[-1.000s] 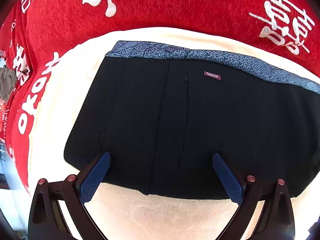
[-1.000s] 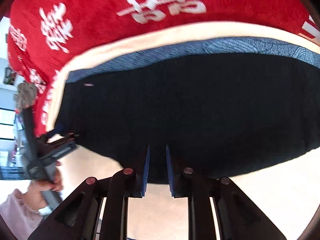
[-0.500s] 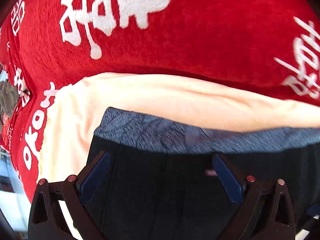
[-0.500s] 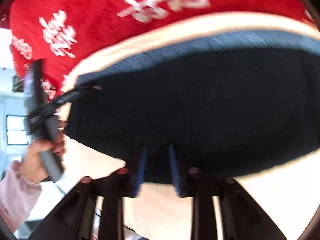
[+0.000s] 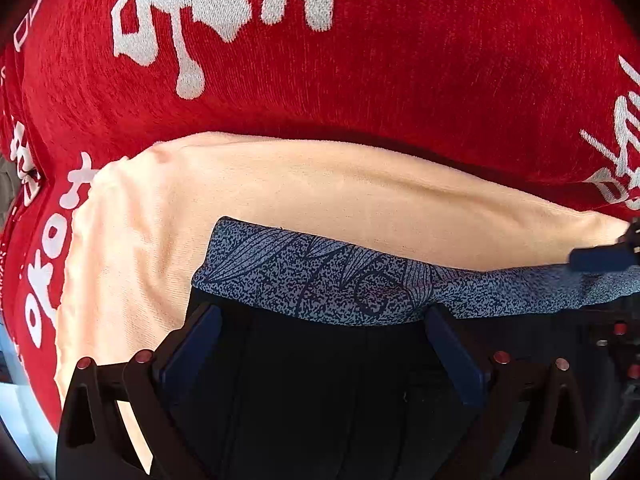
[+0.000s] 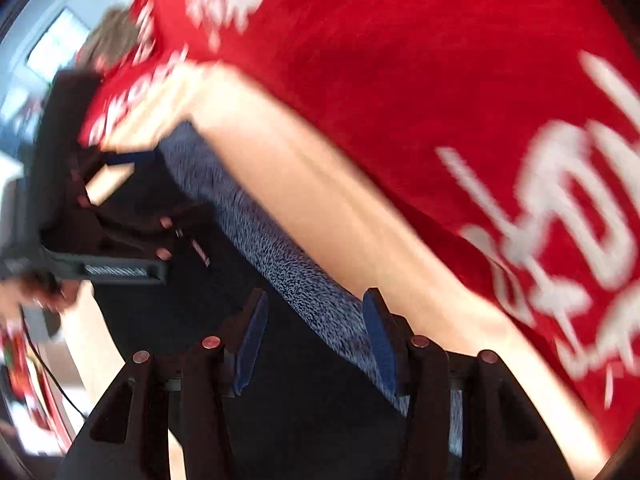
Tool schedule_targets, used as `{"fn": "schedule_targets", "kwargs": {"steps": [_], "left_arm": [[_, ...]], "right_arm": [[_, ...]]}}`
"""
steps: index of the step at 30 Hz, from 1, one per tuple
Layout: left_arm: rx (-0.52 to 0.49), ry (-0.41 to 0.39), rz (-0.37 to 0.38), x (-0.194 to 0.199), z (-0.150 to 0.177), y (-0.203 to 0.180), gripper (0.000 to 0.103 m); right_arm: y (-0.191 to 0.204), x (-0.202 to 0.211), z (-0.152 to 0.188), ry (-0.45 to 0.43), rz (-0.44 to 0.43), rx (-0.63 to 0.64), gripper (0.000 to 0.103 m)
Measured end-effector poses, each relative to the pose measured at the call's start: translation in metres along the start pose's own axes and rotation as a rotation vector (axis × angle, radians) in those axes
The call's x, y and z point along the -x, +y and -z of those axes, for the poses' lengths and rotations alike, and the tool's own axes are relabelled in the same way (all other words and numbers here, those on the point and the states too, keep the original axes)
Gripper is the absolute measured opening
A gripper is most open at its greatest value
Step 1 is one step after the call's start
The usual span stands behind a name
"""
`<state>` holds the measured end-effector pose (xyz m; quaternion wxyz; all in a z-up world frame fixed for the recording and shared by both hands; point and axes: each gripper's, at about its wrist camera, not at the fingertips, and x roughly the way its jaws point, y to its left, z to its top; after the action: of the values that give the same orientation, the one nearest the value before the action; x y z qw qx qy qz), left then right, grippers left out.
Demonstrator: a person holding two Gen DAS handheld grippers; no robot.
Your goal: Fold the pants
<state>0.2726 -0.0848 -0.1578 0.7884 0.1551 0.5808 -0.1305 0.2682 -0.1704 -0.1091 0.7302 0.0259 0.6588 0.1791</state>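
A: Start from the left wrist view. What does it give you that the other doesn't?

B: It is sharp. The left gripper (image 5: 320,344) has its jaws spread wide, nothing between them, and they sit over the black pants (image 5: 320,400) just short of the speckled blue-grey waistband (image 5: 320,280), whose line pattern reads clearly. At the far right edge a blue fingertip of the right gripper (image 5: 600,258) pokes in, lying along the waistband.

A: And the right wrist view?

B: It is blurred, but it shows the whole scene from the side. The left gripper (image 6: 116,208) appears at the left, with the person's hand (image 6: 44,292) on its handle. The right gripper (image 6: 316,340) has its jaws parted, about half as far as the left one's, and the waistband (image 6: 280,256) runs between them. Whether they touch the cloth I cannot tell.

A: The surface, and the room?

B: The pants lie on a cream cloth (image 5: 320,200), and that lies on a red blanket (image 5: 400,60) with white characters. A bright window (image 6: 56,48) shows at the upper left of the right wrist view.

A: Edges and room?

B: The waistband's left corner ends well inside the cream cloth, with a bare cream strip beyond it and past the far edge, up to the red blanket.
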Motion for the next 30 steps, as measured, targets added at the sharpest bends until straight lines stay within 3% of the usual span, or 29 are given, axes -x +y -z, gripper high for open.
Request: {"fn": "schedule_targets", "kwargs": {"steps": [2, 3, 7, 12, 16, 20, 23, 26, 30], "left_arm": [[0.015, -0.006, -0.010, -0.002, 0.000, 0.003, 0.102], [0.028, -0.011, -0.022, -0.003, 0.000, 0.006, 0.102], [0.092, -0.011, -0.040, -0.014, -0.008, 0.021, 0.102], [0.148, 0.034, -0.055, -0.019, -0.020, 0.032, 0.102], [0.115, -0.025, -0.006, 0.002, -0.024, 0.035, 0.102], [0.044, 0.027, -0.057, -0.013, -0.006, 0.035, 0.102], [0.068, -0.001, 0.016, -0.017, 0.013, 0.044, 0.103], [0.102, 0.013, 0.006, -0.015, 0.012, 0.046, 0.103], [0.048, 0.023, -0.067, -0.001, 0.010, 0.033, 0.103]], "right_arm": [[-0.012, -0.019, -0.002, 0.087, -0.044, -0.065, 0.014], [-0.017, -0.024, -0.001, 0.110, -0.061, -0.093, 0.004], [-0.023, -0.014, -0.001, 0.057, -0.044, -0.142, 0.004], [-0.026, -0.012, -0.003, 0.059, 0.009, -0.206, 0.008], [-0.027, 0.021, 0.003, -0.049, -0.032, -0.246, 0.009], [-0.036, 0.023, 0.018, -0.023, -0.042, -0.261, 0.009], [-0.036, -0.013, 0.035, 0.097, -0.041, -0.295, 0.013], [-0.034, -0.006, 0.048, 0.041, -0.027, -0.308, 0.014], [-0.035, 0.019, 0.070, 0.013, -0.054, -0.375, 0.030]]}}
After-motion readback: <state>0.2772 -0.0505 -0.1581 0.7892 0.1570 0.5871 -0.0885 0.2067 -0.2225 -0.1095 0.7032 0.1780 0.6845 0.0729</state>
